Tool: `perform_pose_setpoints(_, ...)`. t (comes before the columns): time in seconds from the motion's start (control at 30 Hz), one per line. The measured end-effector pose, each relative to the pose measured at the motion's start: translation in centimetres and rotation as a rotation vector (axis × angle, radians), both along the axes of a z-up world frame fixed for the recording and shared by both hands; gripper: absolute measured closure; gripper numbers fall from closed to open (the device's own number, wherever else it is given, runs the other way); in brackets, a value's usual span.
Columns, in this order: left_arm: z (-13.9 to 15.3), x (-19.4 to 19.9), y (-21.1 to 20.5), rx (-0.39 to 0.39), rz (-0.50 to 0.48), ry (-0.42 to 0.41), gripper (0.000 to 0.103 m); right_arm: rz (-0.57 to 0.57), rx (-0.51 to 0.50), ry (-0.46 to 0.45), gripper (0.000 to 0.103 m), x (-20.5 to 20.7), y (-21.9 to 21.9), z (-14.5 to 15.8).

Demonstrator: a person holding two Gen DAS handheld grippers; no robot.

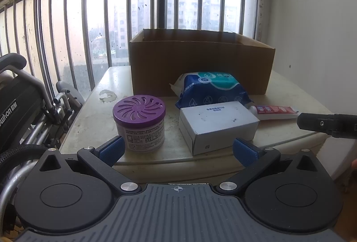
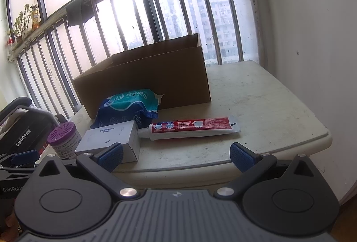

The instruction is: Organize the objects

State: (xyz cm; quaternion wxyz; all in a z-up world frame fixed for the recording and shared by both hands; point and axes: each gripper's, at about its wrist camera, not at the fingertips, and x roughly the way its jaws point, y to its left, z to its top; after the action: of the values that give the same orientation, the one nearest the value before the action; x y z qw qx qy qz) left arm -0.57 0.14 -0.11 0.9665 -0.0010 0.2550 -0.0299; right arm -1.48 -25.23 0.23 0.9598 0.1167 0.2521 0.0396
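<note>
Left gripper [image 1: 178, 149]: jaws spread, empty, at table [image 1: 93, 112] edge.
Right gripper [image 2: 176, 156]: jaws spread, empty.
Cardboard box [image 1: 200, 63]: rear of table, open-topped.
Before box: purple-lidded jar [image 1: 139, 125], white carton [image 1: 217, 125], wipes pack [image 1: 212, 88], toothpaste tube [image 2: 189, 128].

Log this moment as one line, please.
left tongs open, empty | right tongs open, empty | four items on table | cardboard box open

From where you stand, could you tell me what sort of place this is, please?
Probably an enclosed balcony in a high-rise flat: a barred window facing tower blocks, a folded wheelchair stored beside a worn table, and potted plants on the ledge.
</note>
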Motion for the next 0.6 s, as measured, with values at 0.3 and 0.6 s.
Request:
perform_pose_setpoints(0.3,0.1,0.6,0.5,-0.007,0.009,0.000,0.000,0.004,-0.008,0.007,0.000,0.9,0.4,0.2)
perform_pose_setpoints(0.6,0.2,1.3,1.2,-0.022,0.019,0.000,0.000,0.011,-0.016,0.008,0.000,1.7,0.8,0.5)
